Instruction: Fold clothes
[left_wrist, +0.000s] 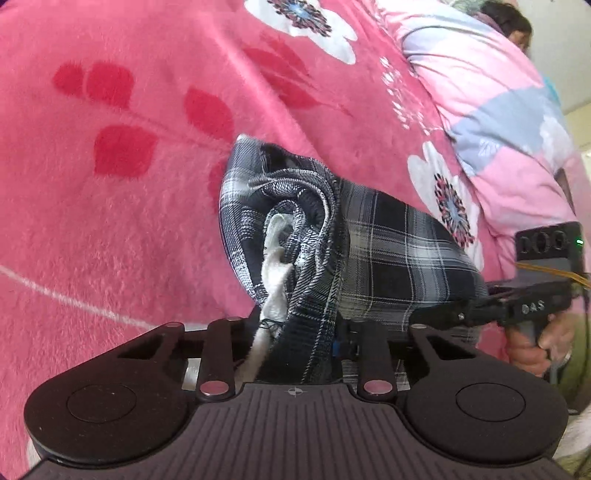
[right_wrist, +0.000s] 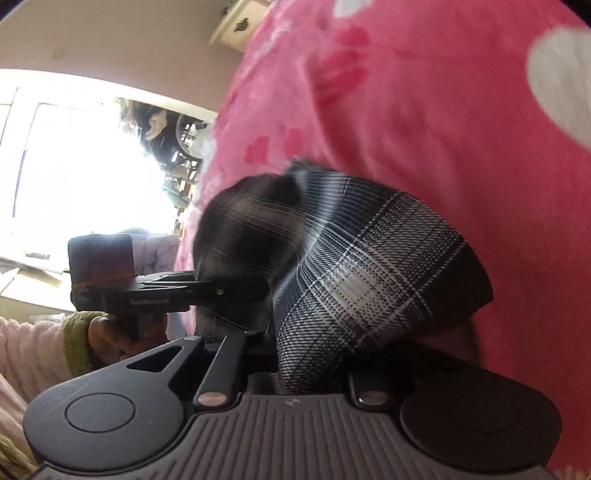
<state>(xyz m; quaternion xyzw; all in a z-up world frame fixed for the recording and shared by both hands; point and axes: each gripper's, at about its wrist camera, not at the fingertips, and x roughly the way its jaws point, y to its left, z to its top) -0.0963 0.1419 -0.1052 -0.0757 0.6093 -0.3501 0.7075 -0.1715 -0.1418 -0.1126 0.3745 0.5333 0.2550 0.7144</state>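
Plaid garment (left_wrist: 388, 251), black, grey and white checked with a fuzzy white lining showing in its bunched folds, hangs stretched between both grippers above the pink floral blanket (left_wrist: 110, 203), its long axis running from one gripper to the other. Left gripper (left_wrist: 295, 332) and right gripper (right_wrist: 295, 354) each have jaws closed on a bunched end of the cloth.

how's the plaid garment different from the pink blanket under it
The plaid garment is dark navy with thin white checks; the pink blanket is bright pink with red leaves and white flowers. The garment is a woven, bunched, folded bundle pinched by both grippers; the blanket is fuzzy fleece, spread out beneath it. The garment covers only a small patch, while the blanket fills most of both views. Both are soft fabric.
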